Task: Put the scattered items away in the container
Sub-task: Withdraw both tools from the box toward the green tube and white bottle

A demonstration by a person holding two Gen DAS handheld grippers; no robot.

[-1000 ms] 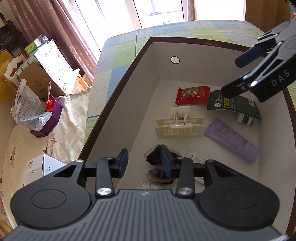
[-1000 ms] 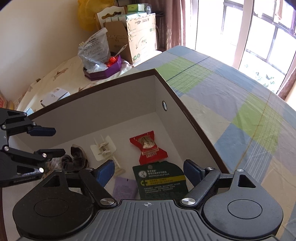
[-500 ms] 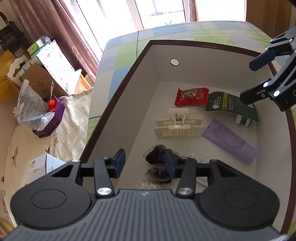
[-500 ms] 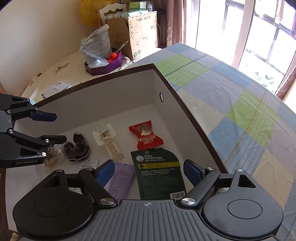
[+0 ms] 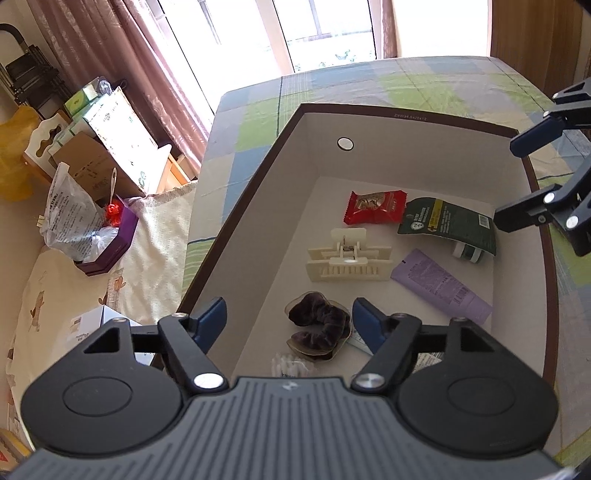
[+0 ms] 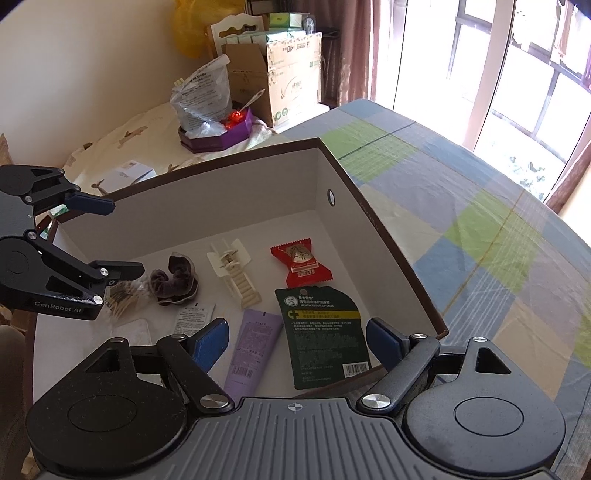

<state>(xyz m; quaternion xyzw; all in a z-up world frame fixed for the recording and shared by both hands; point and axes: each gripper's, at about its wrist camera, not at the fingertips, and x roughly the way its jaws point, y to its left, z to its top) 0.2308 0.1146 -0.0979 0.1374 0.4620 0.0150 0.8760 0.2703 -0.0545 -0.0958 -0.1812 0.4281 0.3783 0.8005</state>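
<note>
Currently, left gripper (image 5: 288,319) spread empty over brown-rimmed box (image 5: 236,221), right gripper (image 6: 295,334) likewise released, velvet scrunchie (image 5: 319,326), cream claw clip (image 5: 349,256), lavender tube (image 5: 441,286) lying inside.

- This is looking like a bedroom in a home: a checked bedspread (image 6: 480,229) is lying across a bed beside tall windows (image 5: 332,29).
- Brown curtains (image 5: 110,55) are hanging by the glass.
- Cardboard boxes (image 6: 280,77), a plastic bag (image 6: 201,99) and a purple box (image 6: 221,136) are sitting along the wall.
</note>
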